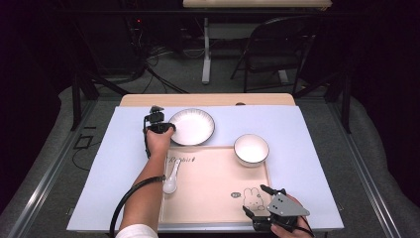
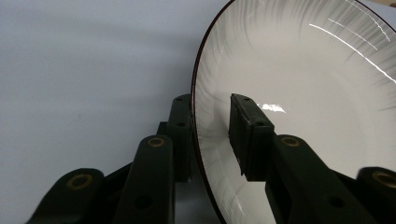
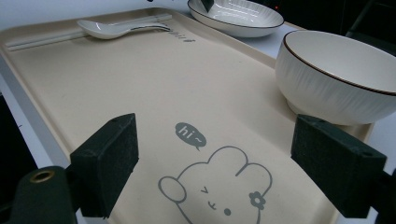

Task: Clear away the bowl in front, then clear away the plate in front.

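1. Black jaws of left gripper (image 2: 210, 135) set astride rim of white plate (image 2: 303, 93), one pad outside, one inside; narrow gap, contact with the rim not certain.
2. Plate (image 1: 192, 127) resting on pale blue table cover (image 1: 119, 168), just beyond the beige tray (image 1: 208, 198).
3. Right gripper (image 3: 215, 154) spread wide, holding nothing, poised over rabbit drawing (image 3: 217, 186) on tray.
4. White bowl (image 1: 251, 149) at tray's far right corner; white spoon (image 1: 172, 178) along its left edge.
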`<act>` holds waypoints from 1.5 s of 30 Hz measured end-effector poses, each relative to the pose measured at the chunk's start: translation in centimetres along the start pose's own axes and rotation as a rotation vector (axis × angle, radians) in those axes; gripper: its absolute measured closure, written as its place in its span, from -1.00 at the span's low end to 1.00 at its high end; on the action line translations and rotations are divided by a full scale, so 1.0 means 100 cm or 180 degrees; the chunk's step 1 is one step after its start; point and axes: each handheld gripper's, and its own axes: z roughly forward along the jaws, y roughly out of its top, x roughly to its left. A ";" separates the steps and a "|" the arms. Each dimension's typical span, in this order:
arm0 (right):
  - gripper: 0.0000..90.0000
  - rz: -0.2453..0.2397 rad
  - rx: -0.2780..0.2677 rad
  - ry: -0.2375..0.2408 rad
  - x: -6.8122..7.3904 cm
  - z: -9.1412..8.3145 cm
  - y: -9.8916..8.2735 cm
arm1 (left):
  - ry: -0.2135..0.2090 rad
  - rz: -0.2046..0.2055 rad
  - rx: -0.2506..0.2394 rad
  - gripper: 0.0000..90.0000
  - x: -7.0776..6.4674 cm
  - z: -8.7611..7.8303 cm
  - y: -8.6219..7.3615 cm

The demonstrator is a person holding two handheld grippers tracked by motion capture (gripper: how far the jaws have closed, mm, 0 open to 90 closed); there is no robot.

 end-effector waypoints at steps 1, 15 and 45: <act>-0.68 -0.0001 0.0007 0.0001 0.000 0.000 0.000 | -0.0001 -0.0004 0.0014 0.59 0.000 -0.001 0.000; -0.68 0.0006 0.0005 -0.0003 0.000 0.001 0.000 | -0.0082 0.0008 -0.0074 0.83 -0.009 -0.022 0.010; -0.68 -0.0020 -0.0003 0.0000 0.000 0.002 0.000 | -0.0013 0.0833 -0.0168 0.86 -0.055 -0.104 0.048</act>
